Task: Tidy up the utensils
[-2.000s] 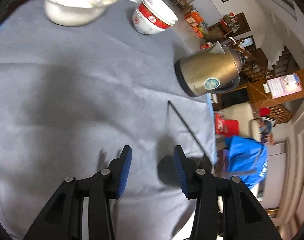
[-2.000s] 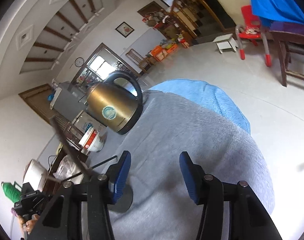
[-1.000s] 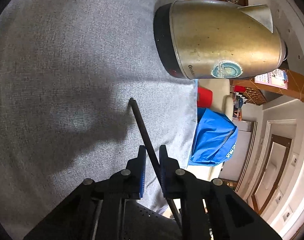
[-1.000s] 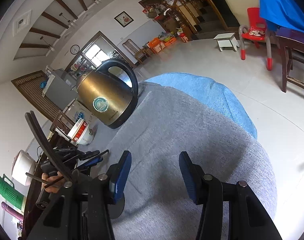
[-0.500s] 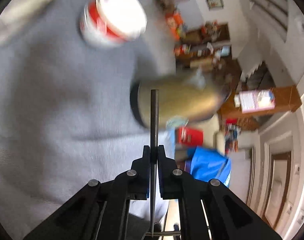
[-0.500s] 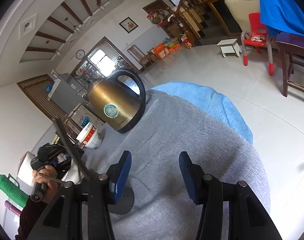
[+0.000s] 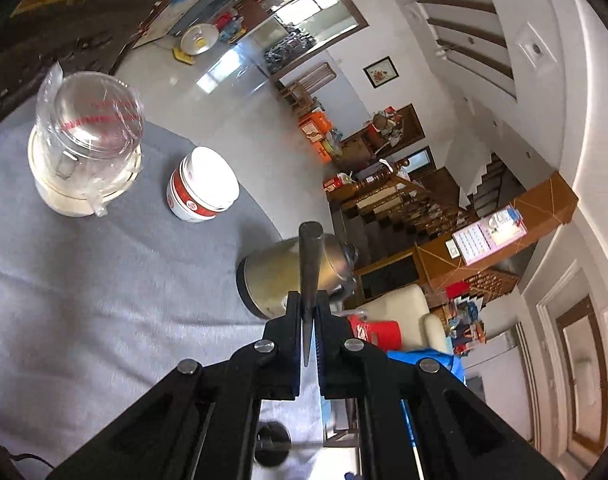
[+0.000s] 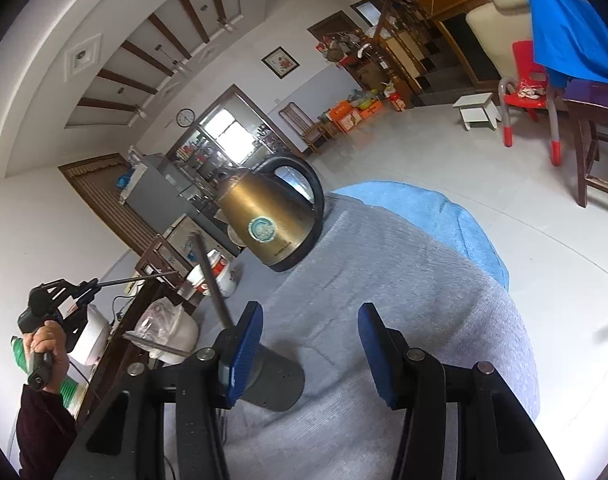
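Left wrist view: the left hand-held gripper [image 7: 311,320] is clamped on a thin dark chopstick [image 7: 308,264], held clear above the grey-cloth worktop [image 7: 104,288], so the carry step is in hand. Right wrist view: the right hand-held gripper [image 8: 307,344] stands apart and empty beside a dark grey cylindrical holder [image 8: 276,380] with another dark chopstick [image 8: 210,276] leaning in it; next, I judge, the carried stick must be lowered tip-first into that holder.

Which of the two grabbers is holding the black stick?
The left gripper. Its jaws are shut on the black chopstick, which points up between them. The right gripper stands open with nothing between its blue pads.
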Demonstrator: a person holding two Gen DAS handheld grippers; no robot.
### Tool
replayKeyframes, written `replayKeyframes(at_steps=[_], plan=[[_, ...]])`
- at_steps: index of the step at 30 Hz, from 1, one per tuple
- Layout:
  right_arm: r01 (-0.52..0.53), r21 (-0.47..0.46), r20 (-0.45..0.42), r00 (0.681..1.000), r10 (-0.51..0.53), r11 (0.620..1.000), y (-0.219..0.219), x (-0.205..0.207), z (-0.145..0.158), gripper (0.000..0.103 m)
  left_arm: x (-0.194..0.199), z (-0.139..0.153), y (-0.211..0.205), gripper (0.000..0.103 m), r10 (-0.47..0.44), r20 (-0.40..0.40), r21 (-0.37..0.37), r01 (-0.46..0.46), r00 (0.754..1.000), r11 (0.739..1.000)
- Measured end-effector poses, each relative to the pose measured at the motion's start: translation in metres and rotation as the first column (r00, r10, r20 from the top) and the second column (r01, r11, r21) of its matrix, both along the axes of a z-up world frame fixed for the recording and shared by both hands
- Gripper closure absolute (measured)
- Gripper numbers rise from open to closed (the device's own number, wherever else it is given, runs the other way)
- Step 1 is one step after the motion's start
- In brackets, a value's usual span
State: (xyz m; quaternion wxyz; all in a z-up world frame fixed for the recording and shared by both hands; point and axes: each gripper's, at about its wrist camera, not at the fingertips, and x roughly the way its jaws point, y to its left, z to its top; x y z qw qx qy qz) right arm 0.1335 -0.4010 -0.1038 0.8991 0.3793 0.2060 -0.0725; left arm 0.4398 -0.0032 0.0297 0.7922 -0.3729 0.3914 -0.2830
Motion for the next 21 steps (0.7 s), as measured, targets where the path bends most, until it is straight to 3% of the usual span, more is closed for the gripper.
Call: replayKeyframes(at_steps=[5,13,17,21], plan=[[0.001,-0.011,0.023,1.000,-0.001,1.000,0.000,-0.019,0.009,0.050,-0.048,0.015,-0.014,0.097,-0.036,0.037,0.044,0.034,0.999,0.998],[-0.003,-0.017,0.019,1.000,0.003,1.000,-0.002,-0.048,0.007,0.050,-0.100,0.015,-0.056,0.097,-0.068,0.099,0.187,0.049,0.993,0.981],[0.003,-0.012,0.010,1.000,-0.003,1.000,-0.006,-0.062,0.001,0.050,-0.111,0.010,-0.079,0.097,-0.076,0.116,0.260,0.044,0.990,0.965],[0.014,-0.012,0.006,1.000,-0.014,1.000,-0.012,-0.070,-0.003,0.050,-0.122,0.003,-0.106,0.097,-0.087,0.143,0.374,0.027,0.986,0.927]])
